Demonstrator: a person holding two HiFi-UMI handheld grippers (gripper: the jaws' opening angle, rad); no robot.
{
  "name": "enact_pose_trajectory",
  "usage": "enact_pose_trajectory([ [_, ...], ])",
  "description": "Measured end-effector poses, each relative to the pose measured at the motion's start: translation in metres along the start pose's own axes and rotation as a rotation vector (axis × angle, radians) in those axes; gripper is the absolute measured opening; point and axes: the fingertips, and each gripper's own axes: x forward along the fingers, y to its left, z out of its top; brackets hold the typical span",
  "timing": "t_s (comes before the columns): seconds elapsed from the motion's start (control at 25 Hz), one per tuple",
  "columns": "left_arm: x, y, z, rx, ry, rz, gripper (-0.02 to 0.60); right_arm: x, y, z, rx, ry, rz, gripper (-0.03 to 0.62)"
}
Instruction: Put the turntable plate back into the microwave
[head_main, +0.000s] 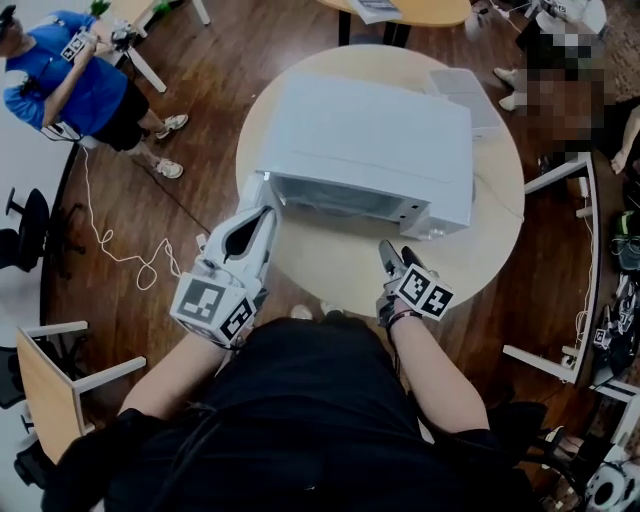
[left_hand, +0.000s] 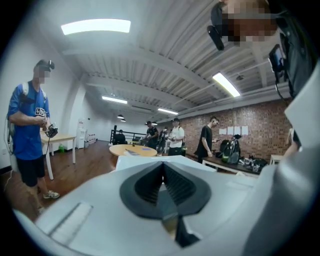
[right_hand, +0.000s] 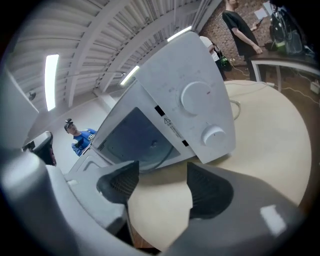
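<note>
From above, the cavity of the microwave (head_main: 370, 140) is just a dim slot under its white top, and the turntable plate (right_hand: 150, 150) can hardly be made out there. Only the right gripper view gives it away, as a faint curved rim of clear glass low inside the cavity. How well it is seated I cannot tell. Neither tool touches it.

The door (head_main: 255, 190) hangs open on the left side. The left gripper (head_main: 262, 215) sits just beside the door, with its jaws pressed together on nothing. The right gripper (head_main: 397, 255) hovers over the near part of the round table (head_main: 330, 275), in front of the panel with its two knobs. Its jaws are spread wide, with only bare tabletop between them.

A white box (head_main: 465, 95) lies on the far side of the table, behind the microwave. A person in a blue shirt (head_main: 65, 85) stands far left, and a white cable (head_main: 120, 250) trails over the floor nearby.
</note>
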Motion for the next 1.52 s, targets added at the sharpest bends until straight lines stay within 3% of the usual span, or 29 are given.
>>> enact_pose_trajectory([
  [0.28,0.013,-0.005,0.000,0.005,-0.003,-0.036,0.008,-0.032,0.024,0.033,-0.244,-0.117,0.015,0.299],
  [0.48,0.018,-0.006,-0.001,-0.002,-0.004,-0.044,0.008,-0.052,0.047,0.053,-0.421,-0.201,0.013,0.263],
  [0.8,0.024,-0.005,-0.009,-0.015,0.005,-0.047,0.008,-0.076,0.078,0.080,-0.602,-0.337,0.025,0.173],
  [0.96,0.026,-0.005,-0.014,-0.003,0.008,-0.033,0.008,-0.088,0.086,0.095,-0.616,-0.399,0.033,0.163],
  [1.16,0.028,-0.009,-0.020,0.023,0.021,-0.025,0.008,-0.102,0.096,0.115,-0.673,-0.480,0.028,0.089],
  [1.36,0.031,-0.009,-0.026,0.042,0.039,-0.004,0.008,-0.110,0.105,0.123,-0.700,-0.509,0.027,0.087],
  [1.52,0.031,-0.010,-0.028,0.057,0.049,0.004,0.008,-0.111,0.110,0.122,-0.725,-0.531,0.042,0.046],
])
